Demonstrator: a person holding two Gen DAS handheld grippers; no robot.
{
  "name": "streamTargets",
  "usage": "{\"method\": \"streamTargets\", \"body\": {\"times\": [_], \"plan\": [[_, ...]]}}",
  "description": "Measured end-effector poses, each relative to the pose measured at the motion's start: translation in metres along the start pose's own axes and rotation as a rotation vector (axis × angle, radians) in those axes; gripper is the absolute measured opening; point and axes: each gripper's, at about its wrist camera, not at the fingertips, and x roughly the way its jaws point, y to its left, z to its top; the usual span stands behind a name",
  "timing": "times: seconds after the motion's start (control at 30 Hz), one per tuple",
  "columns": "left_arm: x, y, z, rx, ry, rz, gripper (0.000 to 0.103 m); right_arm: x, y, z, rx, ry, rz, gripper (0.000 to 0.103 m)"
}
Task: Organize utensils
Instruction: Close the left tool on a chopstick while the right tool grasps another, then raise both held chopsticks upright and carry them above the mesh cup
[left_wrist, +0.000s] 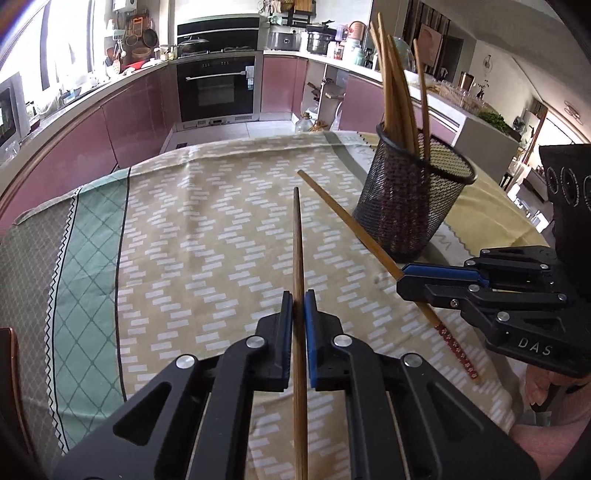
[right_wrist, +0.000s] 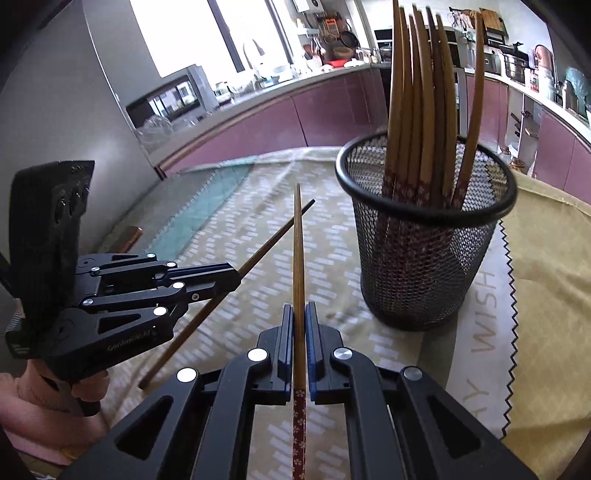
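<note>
Between the left claw (left_wrist: 299, 306) pads sits a plain chopstick (left_wrist: 298, 258), clamped, tip pointing straight ahead over the cloth (left_wrist: 221, 229). Right claw (right_wrist: 300, 321) likewise clamped on a second chopstick (right_wrist: 298, 266), red patterned end trailing back under it. Cup (right_wrist: 424, 236), a black mesh holder already full of chopsticks (right_wrist: 424, 92), stands ahead and right of the right claw, ahead and far right of the left one, on the cloth. Risks, judged: both sticks are pinched at one thin point, so either can pivot or slide out when tilted for the drop. Crowded cup means an incoming tip may hit standing sticks or the rim and bounce out. Light mesh cup could tip if nudged. Claws sit close together; sticks cross in view and may clash.
</note>
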Motion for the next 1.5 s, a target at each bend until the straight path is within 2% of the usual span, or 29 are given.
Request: {"method": "streamTargets", "body": {"times": [0.17,0.37,0.53,0.77,0.8,0.9,0.93,1.17,1.27,1.33,1.5], "plan": [[-0.018,0.0,0.0,-0.016,-0.033,-0.071,0.007,-0.01,-0.001,0.0,0.014,-0.022,0.022,0.005],[-0.021,-0.003,-0.004,-0.015,-0.028,-0.086,0.007,0.004,-0.003,-0.007,0.029,0.047,0.03,0.006],[-0.014,-0.005,-0.01,-0.008,-0.002,-0.092,0.005,0.008,0.002,-0.009,0.021,0.048,0.073,0.006],[0.0,-0.004,-0.017,0.0,0.048,-0.089,0.003,0.01,-0.007,-0.015,0.045,0.076,-0.028,0.006],[0.002,-0.005,-0.018,0.005,0.054,-0.085,0.006,0.01,-0.008,-0.017,0.044,0.081,-0.034,0.006],[0.007,-0.01,-0.018,0.024,0.064,-0.087,0.025,0.009,-0.009,-0.019,0.043,0.084,-0.043,0.006],[0.01,-0.013,-0.018,0.035,0.069,-0.09,0.027,0.009,-0.01,-0.019,0.047,0.083,-0.043,0.006],[0.025,-0.032,-0.018,0.103,0.096,-0.072,0.03,0.008,-0.013,-0.019,0.047,0.074,-0.042,0.005],[0.028,-0.038,-0.016,0.122,0.097,-0.053,0.021,0.005,-0.014,-0.018,0.045,0.062,-0.035,0.005],[0.029,-0.04,-0.016,0.125,0.1,-0.057,0.011,0.004,-0.012,-0.019,0.04,0.053,-0.03,0.005],[0.027,-0.039,-0.014,0.104,0.091,-0.043,0.007,-0.007,-0.009,-0.017,0.026,0.022,-0.013,0.005]]}}
